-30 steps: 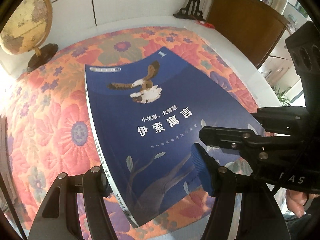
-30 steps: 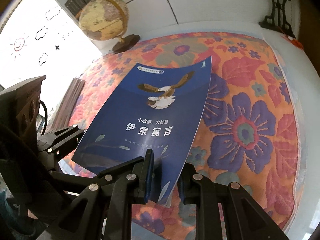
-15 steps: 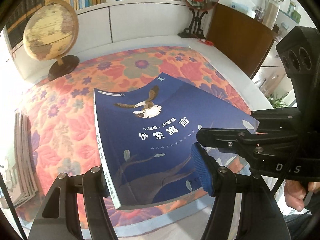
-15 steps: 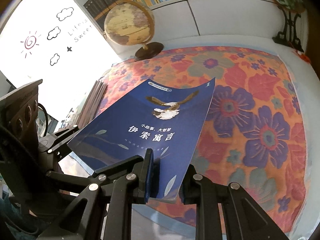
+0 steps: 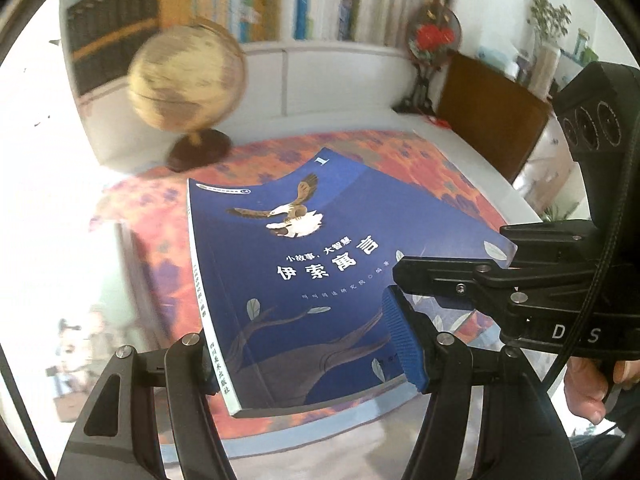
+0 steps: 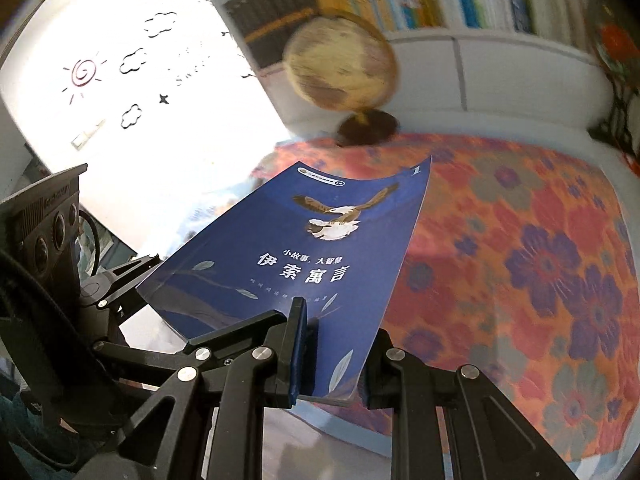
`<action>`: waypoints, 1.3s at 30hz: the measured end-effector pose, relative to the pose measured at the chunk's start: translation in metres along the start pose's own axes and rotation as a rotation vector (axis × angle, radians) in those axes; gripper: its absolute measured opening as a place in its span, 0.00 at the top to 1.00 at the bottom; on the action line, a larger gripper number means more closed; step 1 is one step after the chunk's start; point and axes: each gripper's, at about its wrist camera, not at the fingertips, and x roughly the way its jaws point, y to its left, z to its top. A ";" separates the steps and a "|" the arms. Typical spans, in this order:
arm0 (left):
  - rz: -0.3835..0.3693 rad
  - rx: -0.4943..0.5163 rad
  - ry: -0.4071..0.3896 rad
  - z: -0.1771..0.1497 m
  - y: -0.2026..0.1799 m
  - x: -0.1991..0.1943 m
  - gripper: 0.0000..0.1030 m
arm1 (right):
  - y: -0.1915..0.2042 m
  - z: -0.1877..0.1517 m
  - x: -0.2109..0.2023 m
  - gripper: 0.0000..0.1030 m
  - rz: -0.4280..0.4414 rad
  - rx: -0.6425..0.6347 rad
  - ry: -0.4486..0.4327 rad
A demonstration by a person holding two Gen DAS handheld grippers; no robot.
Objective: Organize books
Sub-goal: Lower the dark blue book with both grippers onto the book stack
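From the left wrist view, the blue book [image 5: 320, 280] is up off the floral cloth [image 5: 400, 152], its far top edge reaching toward the globe [image 5: 188, 76] that stands on the bench [image 5: 360, 120] below the shelf of books [image 5: 280, 0]. The left claw [image 5: 308, 356] has its jaws apart either side of the book's near spine corner; the blue pad [image 5: 400, 340] lies on the cover, but I can't quite tell whether the other finger truly presses the spine, so call it a loose cradle rather than a sure pinch. The right claw [image 5: 460, 280] comes in from the side farthest from the globe, at the book's fore edge. To carry this well, both hands should travel together and level, since a thin paperback held at two edges will buckle if one leads.

From the right wrist view, the right claw [image 6: 332, 344] is clamped on the book's [image 6: 320, 248] near corner, jaws nearly together with the cover between them. The left claw [image 6: 116, 280] sits at the opposite edge, on the window side of the globe [image 6: 340, 68]. The cover shows an eagle, white title characters, a tree and pale leaves, and a numeral 1 at the corner nearest the globe. The far edge sags in a soft curve, so keep it tilted up and clear of the globe on the way to the shelf
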 end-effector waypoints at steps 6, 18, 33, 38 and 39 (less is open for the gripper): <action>0.066 -0.055 -0.048 -0.009 0.060 -0.035 0.39 | 0.066 0.028 0.028 0.80 0.057 -0.070 -0.019; 0.163 -0.161 -0.049 -0.047 0.185 -0.055 0.39 | 0.168 0.060 0.128 0.80 0.141 -0.153 0.031; 0.075 -0.272 -0.005 -0.084 0.230 -0.025 0.39 | 0.180 0.055 0.186 0.78 0.061 -0.104 0.136; 0.048 -0.270 0.041 -0.094 0.227 -0.016 0.39 | 0.174 0.046 0.191 0.76 0.054 -0.065 0.176; 0.045 -0.272 0.047 -0.095 0.227 -0.015 0.39 | 0.173 0.044 0.192 0.76 0.054 -0.059 0.182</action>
